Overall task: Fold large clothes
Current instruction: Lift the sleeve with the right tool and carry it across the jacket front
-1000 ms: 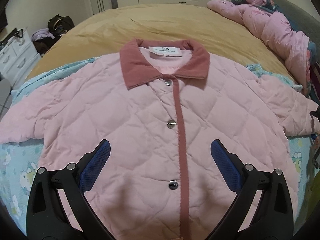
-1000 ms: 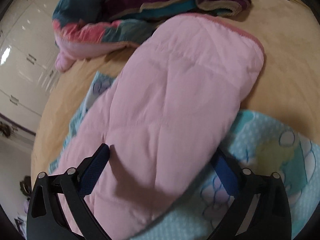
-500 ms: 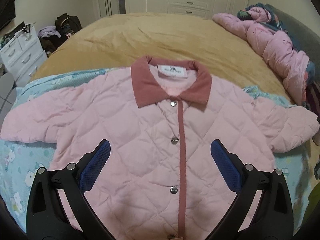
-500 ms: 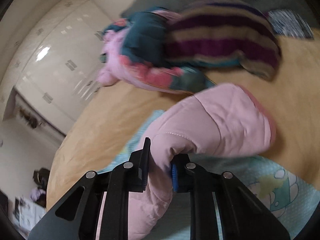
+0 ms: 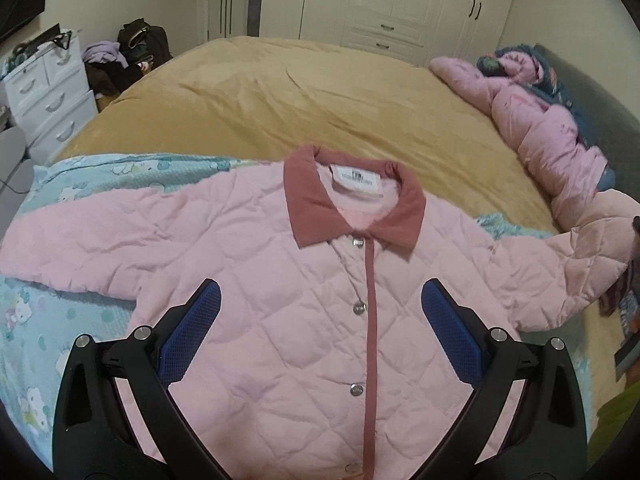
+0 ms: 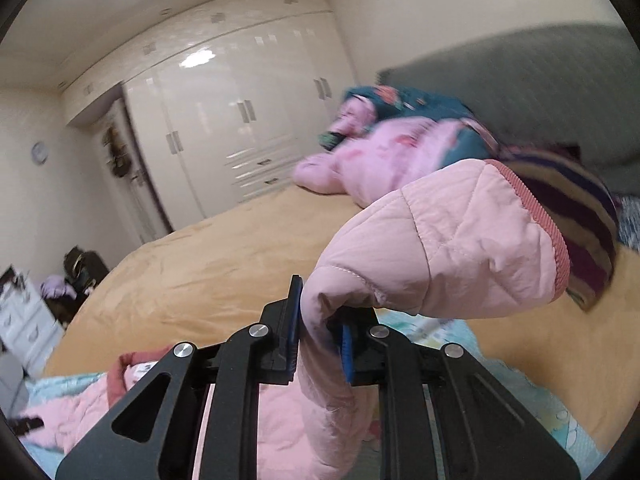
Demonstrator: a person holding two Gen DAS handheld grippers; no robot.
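Left gripper [image 5: 320, 312] hangs over the lower front of the pink quilted jacket [image 5: 280, 320], its blue-padded fingers [image 5: 192, 332] spread wide apart with nothing between them, one either side of the jacket's rose button strip. The jacket lies face up and buttoned on a pale blue cartoon-print blanket [image 5: 40, 320], which shows past the jacket's left sleeve and hem. Moving up the jacket: three silver snaps in a row along the strip, then the rose collar [image 5: 352, 216] with a white label inside the neck.

Over on the jacket's other side, the right gripper [image 6: 318, 328] has its fingers closed tight on the sleeve [image 6: 452, 248]. The cloth is pinched between the blue pads, and the cuff end with its rose ribbed edge stands raised off the blanket beyond the fingertips. In the left wrist view that same sleeve rises at the jacket's far right edge.

Beyond the jacket's collar stretches the mustard-yellow bedspread [image 5: 300, 100]. Past the raised sleeve, a heap of pink and teal bedding [image 5: 552, 128] lies along the bed's edge against a grey headboard [image 6: 540, 88]. Farther back than the jacket's left sleeve, a white drawer unit [image 5: 44, 92] and a dark bag [image 5: 140, 44]; behind everything, cream wardrobe doors [image 5: 400, 4].
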